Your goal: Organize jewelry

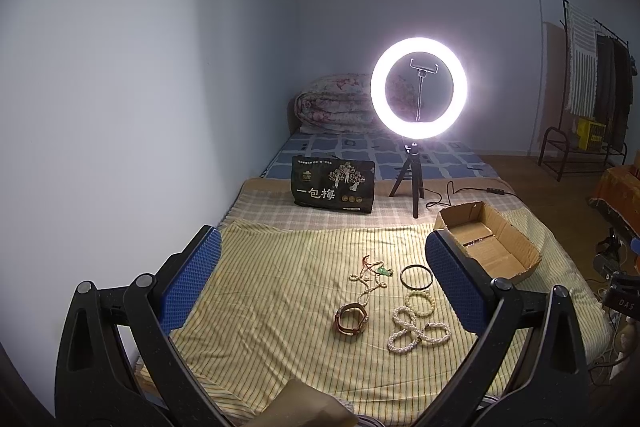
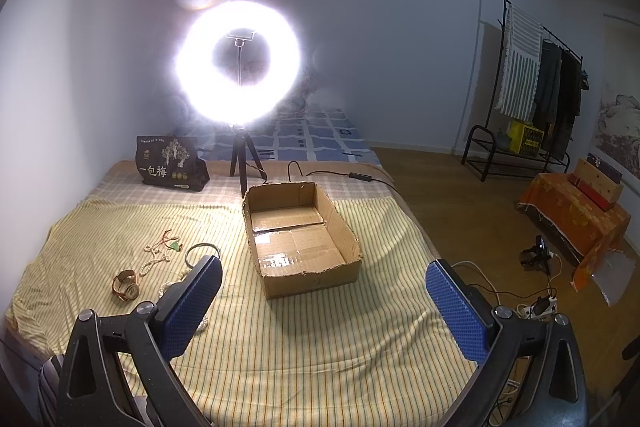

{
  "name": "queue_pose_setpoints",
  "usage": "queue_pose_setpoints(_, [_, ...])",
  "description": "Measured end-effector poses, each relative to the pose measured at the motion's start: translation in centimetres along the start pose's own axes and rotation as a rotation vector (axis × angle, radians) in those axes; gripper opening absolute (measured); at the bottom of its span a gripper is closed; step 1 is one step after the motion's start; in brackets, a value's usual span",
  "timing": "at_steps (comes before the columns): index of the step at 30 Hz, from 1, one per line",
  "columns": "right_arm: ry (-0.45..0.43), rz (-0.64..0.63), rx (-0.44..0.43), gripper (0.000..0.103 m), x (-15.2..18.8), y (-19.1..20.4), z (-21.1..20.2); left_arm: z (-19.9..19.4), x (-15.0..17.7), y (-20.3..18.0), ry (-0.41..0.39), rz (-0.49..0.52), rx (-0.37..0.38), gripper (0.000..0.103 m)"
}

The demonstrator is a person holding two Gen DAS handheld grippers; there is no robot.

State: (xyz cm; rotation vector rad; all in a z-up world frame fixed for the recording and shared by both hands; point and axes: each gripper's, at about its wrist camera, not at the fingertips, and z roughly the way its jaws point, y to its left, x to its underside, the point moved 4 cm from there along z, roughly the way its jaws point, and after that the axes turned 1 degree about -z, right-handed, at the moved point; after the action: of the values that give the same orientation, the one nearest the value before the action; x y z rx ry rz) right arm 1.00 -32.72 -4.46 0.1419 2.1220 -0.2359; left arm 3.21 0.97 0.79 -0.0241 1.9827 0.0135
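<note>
So, left to right with the cardboard box [image 2: 300, 239] as the anchor: the jewelry all sits on the bed's striped sheet [image 1: 256, 291] left of the box. Farthest out is the watch [image 1: 351, 319], then the beaded necklace [image 1: 370, 277], the pearl strand [image 1: 416, 327], and the black bangle [image 1: 416, 277] closest to the box. Left gripper [image 1: 322, 285] hovers wide open and empty, right gripper [image 2: 324, 303] is equally wide with nothing in it. The box looks empty. My worry: the strands overlap, so grabbing one could drag a neighbour, and soft sheet could bunch up in the pinch.

A home bedroom: bed [image 1: 280, 307], folded quilt [image 1: 336, 105], clothes rack [image 2: 532, 87]
</note>
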Motion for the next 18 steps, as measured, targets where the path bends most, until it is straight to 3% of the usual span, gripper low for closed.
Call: queue_pose_setpoints(18, [0.011,-0.002,0.001,0.103,0.25,0.13,0.27,0.19,0.46,-0.05,0.004,0.001,-0.001,0.103])
